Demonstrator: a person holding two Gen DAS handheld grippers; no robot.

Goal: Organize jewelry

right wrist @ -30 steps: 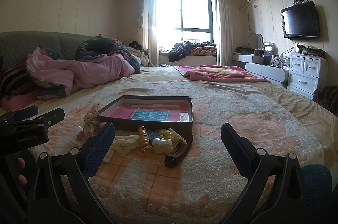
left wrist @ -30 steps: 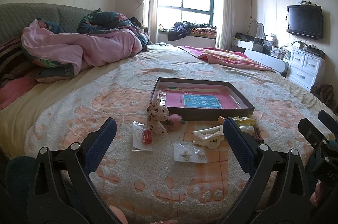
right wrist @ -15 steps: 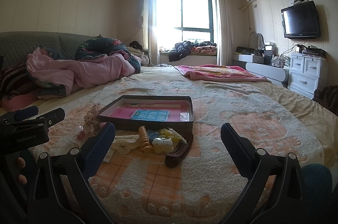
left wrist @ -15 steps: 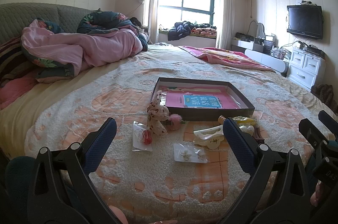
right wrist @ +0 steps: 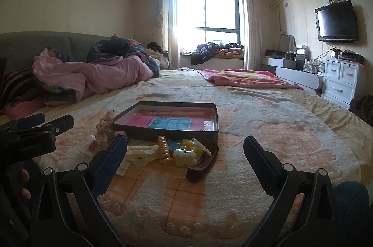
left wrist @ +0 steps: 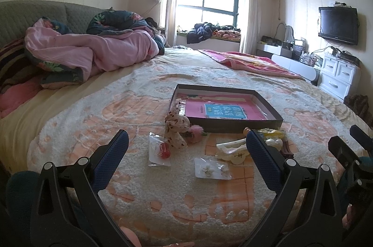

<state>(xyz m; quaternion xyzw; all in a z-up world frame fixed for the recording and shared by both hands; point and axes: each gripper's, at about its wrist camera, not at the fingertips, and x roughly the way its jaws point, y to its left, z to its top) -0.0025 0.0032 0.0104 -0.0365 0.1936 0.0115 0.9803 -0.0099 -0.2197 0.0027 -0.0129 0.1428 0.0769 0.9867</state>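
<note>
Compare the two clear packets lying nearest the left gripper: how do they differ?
The left packet holds something red, while the right packet holds small white flower-shaped pieces. The left packet lies beside the patterned fabric bow; the right packet lies nearer the camera, just in front of the cream hair clip. Both are flat, transparent, lie on the blanket outside the dark tray, and are untouched.

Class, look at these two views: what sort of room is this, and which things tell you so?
A home bedroom, most likely. A large bed with a rumpled pink quilt fills the view, a TV hangs on the wall, and white drawers stand below it.
</note>
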